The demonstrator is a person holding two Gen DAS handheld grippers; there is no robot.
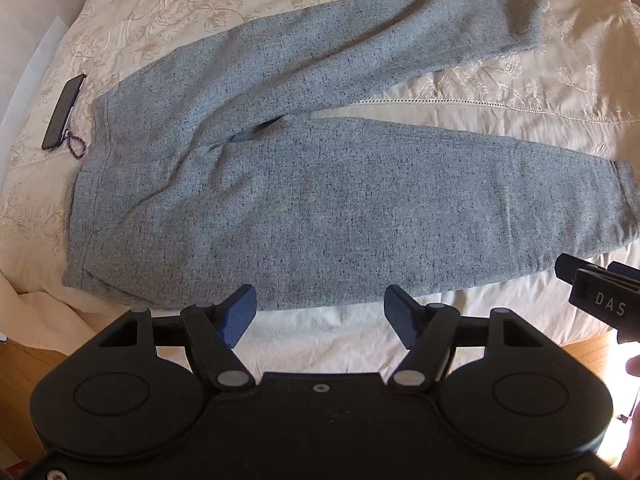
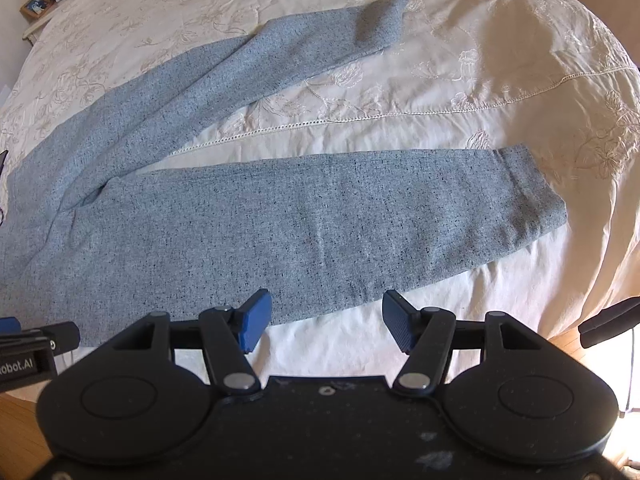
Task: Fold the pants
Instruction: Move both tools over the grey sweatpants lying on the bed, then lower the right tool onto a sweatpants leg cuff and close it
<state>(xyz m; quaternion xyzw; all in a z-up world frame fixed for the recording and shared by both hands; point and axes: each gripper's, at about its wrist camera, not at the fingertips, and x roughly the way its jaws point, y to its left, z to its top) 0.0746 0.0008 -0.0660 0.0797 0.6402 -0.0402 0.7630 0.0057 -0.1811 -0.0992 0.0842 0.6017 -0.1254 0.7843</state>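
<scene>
Grey speckled sweatpants (image 1: 304,200) lie flat on a cream bedspread (image 1: 500,84), legs spread in a V, waistband at the left, cuffs at the right. In the right wrist view the pants (image 2: 320,216) show both legs, the near cuff at the right. My left gripper (image 1: 320,312) is open and empty, hovering just short of the near leg's lower edge. My right gripper (image 2: 326,320) is open and empty, just short of the same edge, farther toward the cuff. The right gripper's side also shows in the left wrist view (image 1: 596,292).
A black phone (image 1: 64,112) with a purple cord lies on the bed beside the waistband. A nightstand with a picture frame (image 2: 36,6) and clock stands past the far left corner. Wooden floor (image 1: 24,400) shows below the bed's near edge.
</scene>
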